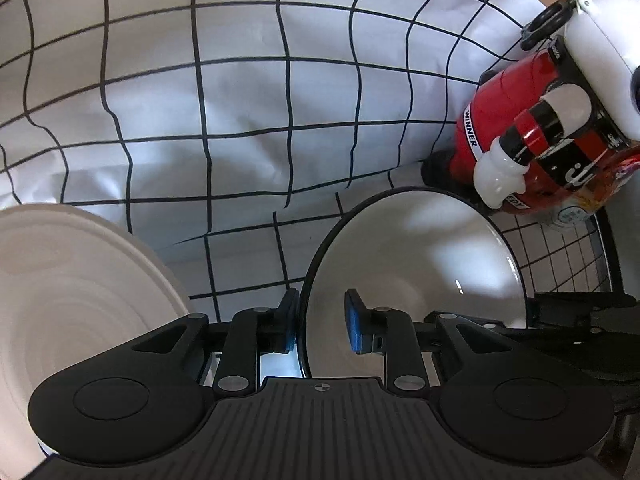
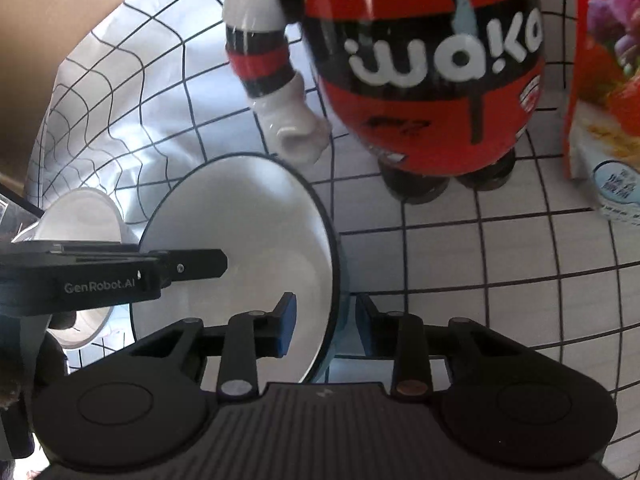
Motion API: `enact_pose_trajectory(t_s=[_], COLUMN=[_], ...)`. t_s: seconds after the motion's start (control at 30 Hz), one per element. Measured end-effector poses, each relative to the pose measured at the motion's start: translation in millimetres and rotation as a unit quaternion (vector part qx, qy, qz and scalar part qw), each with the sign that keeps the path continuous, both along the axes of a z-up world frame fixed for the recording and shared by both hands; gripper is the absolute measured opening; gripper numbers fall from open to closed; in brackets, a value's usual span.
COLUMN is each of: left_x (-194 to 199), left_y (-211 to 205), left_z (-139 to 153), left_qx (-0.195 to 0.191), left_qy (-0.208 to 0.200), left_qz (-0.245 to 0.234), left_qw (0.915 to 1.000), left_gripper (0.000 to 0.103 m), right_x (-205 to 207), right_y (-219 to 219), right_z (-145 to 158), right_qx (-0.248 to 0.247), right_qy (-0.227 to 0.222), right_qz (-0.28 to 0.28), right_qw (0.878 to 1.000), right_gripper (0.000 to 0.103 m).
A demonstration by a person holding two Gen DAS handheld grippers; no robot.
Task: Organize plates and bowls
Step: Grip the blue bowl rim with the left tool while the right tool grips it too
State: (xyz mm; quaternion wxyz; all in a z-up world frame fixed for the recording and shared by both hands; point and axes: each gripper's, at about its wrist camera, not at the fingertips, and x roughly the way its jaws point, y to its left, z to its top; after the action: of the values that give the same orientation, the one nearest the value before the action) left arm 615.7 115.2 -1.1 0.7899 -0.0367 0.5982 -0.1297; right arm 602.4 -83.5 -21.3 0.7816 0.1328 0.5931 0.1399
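Observation:
A white bowl with a black rim (image 1: 420, 260) stands on the checked cloth. My left gripper (image 1: 322, 320) straddles its left rim. The outer blue pad sits right beside the wall, while the inner pad (image 1: 354, 322) stands off from it over the white inside. My right gripper (image 2: 326, 322) straddles the opposite rim of the same bowl (image 2: 248, 232), and a strip of wall shows on each side between pad and rim. A finger of the left tool (image 2: 200, 264) reaches over the bowl's far side. A white ridged plate (image 1: 80, 300) lies to the left of the bowl.
A red, black and white figurine (image 1: 532, 132) (image 2: 424, 64) stands just behind the bowl. A red food packet (image 2: 600, 80) stands to its right. A fine wire grid (image 1: 560, 248) lies at the right. The white cloth with black squares (image 1: 240, 120) covers the table.

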Motion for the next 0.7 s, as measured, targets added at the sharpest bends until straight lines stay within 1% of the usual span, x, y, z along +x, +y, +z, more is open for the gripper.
enact_pose_trajectory(t_s=[0.03, 0.07, 0.1, 0.17, 0.23, 0.43, 0.5, 0.53, 0.6, 0.7], left_x=[-0.6, -1.3, -0.5, 1.3, 1.7, 4.5, 6.1, 6.7, 7.2, 7.7], left_y=[-1.2, -2.8, -6.4, -12.4, -16.6, -20.9, -19.3, -17.2, -15.9, -17.9], left_z=[1.0, 0.7, -0.3, -1.4, -3.3, -11.1, -16.1, -18.8, -25.8, -29.0], left_qx=[0.004, 0.007, 0.01, 0.006, -0.005, -0.016, -0.021, -0.022, -0.023, -0.022], left_qy=[0.0, 0.004, 0.007, 0.014, 0.018, 0.02, 0.029, 0.035, 0.047, 0.045], left_qz=[-0.001, 0.001, 0.001, -0.002, -0.005, -0.004, -0.001, 0.001, 0.004, 0.006], left_qw=[1.0, 1.0, 0.9999, 0.9999, 0.9998, 0.9997, 0.9994, 0.9992, 0.9986, 0.9987], left_gripper=[0.027, 0.028, 0.029, 0.032, 0.034, 0.033, 0.031, 0.029, 0.028, 0.028], right_x=[-0.8, -1.0, -1.8, -4.2, -5.4, -7.2, -8.0, -8.5, -3.2, -0.9], right_y=[0.8, 2.1, 2.1, 2.6, 1.5, -6.8, -7.0, -8.4, -7.6, -12.9], right_z=[-0.6, -1.9, -1.8, -0.2, 0.0, 0.2, 0.5, 0.0, -4.7, -7.8], right_qx=[0.0, -0.001, -0.001, -0.01, -0.018, -0.009, -0.01, -0.008, 0.001, 0.01], right_qy=[-0.001, 0.0, 0.001, -0.002, -0.003, 0.001, -0.001, -0.001, 0.002, 0.007], right_qz=[0.002, 0.005, 0.007, 0.011, 0.013, 0.006, 0.007, 0.006, 0.002, -0.003], right_qw=[1.0, 1.0, 1.0, 1.0, 1.0, 1.0, 1.0, 1.0, 1.0, 1.0], right_gripper=[0.03, 0.025, 0.024, 0.024, 0.023, 0.023, 0.024, 0.024, 0.024, 0.024])
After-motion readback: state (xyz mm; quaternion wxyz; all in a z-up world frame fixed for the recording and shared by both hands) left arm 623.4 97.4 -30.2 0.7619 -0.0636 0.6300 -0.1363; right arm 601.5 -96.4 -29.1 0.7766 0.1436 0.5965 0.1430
